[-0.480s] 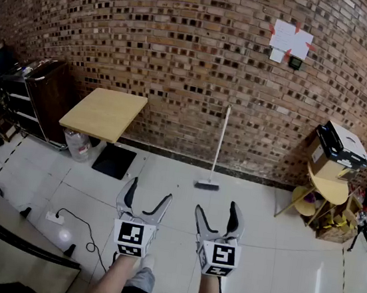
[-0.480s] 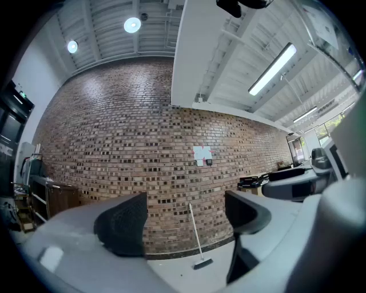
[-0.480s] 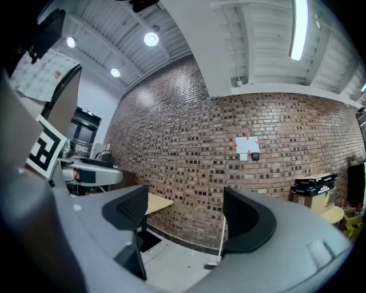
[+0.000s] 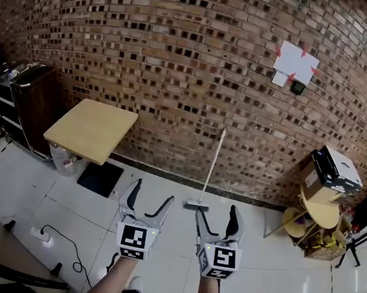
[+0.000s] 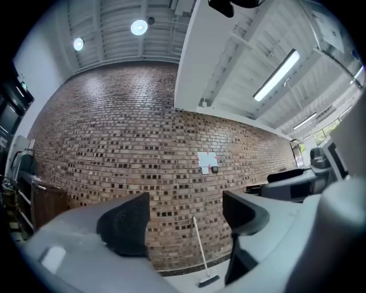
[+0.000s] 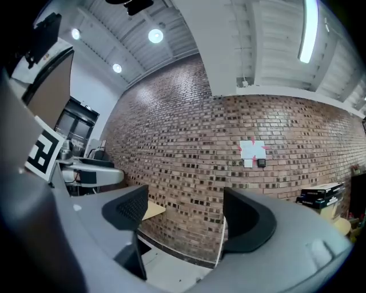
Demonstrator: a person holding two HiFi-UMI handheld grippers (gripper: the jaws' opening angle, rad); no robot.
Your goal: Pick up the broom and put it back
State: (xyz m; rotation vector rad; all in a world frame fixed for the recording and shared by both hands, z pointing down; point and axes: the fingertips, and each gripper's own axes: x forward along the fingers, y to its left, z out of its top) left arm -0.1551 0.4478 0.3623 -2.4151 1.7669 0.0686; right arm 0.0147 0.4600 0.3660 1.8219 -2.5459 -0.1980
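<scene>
A broom (image 4: 210, 167) with a pale handle leans upright against the brick wall, its head on the white floor. It also shows in the left gripper view as a thin broom (image 5: 201, 257) between the jaws, far off, and in the right gripper view as the broom's handle (image 6: 221, 245) beside the right jaw. My left gripper (image 4: 147, 201) and right gripper (image 4: 217, 214) are held out side by side, level, well short of the broom. Both stand open with nothing between their fingers.
A light wooden table (image 4: 90, 130) stands left against the wall, a black mat (image 4: 100, 178) and a plastic bag under it. A dark cabinet (image 4: 23, 101) is far left. Boxes and a round stool (image 4: 325, 191) stand right. A cable and socket strip (image 4: 41, 234) lie on the floor.
The view has moved forward toward the wall; the broom and table appear a little nearer. Both grippers keep their open pose in front of me.
</scene>
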